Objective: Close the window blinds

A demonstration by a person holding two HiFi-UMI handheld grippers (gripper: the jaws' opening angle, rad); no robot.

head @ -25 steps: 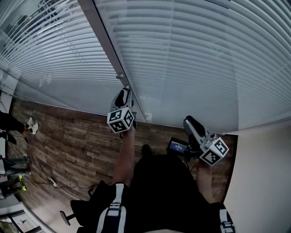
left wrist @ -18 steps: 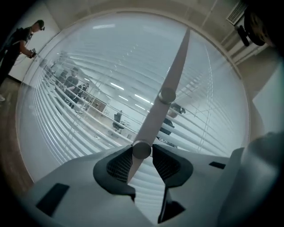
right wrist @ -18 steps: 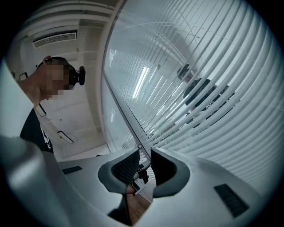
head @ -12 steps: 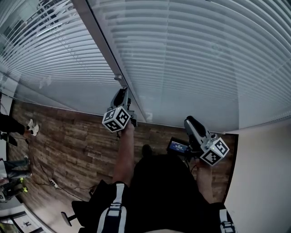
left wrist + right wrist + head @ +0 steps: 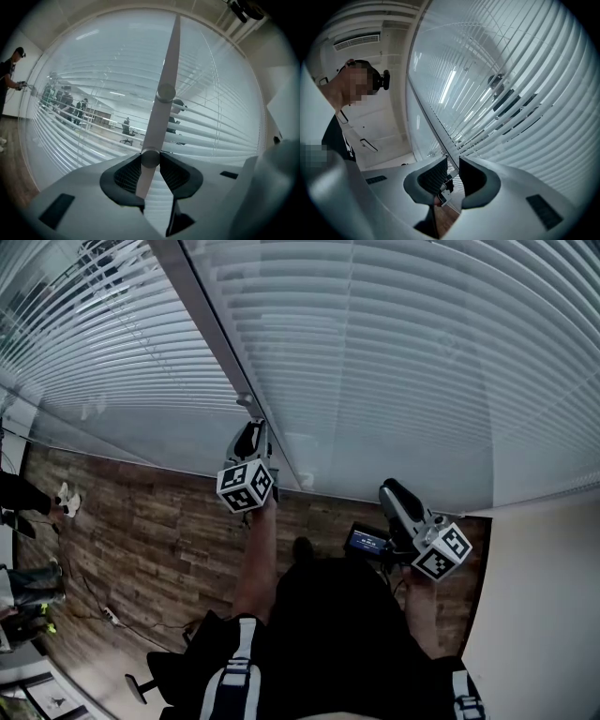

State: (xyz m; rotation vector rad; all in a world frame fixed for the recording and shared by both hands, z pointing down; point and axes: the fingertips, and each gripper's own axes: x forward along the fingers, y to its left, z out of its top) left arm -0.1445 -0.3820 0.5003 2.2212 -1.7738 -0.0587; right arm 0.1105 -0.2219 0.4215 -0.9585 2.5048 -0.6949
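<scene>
White slatted blinds [image 5: 403, 362] fill the window ahead, and a second set [image 5: 103, 362] hangs to the left of the grey frame [image 5: 211, 324]. Their slats are tilted partway, so the room behind shows through them in the left gripper view. My left gripper [image 5: 251, 437] is raised at the frame. Its jaws have just been closing and are now shut [image 5: 151, 159] on the pale tilt wand [image 5: 161, 101], which runs up between them. My right gripper [image 5: 394, 491] hangs lower at the right, open [image 5: 453, 168], with nothing between its pads.
Below the window lies a wooden floor [image 5: 141, 521]. A plain wall [image 5: 548, 606] stands at the right. A small lit screen [image 5: 364, 540] sits in front of my body. Another person [image 5: 8, 75] stands at the far left by the blinds.
The left gripper's marker cube shifted slightly left and back again, and stays at the frame. The right gripper has not moved.
</scene>
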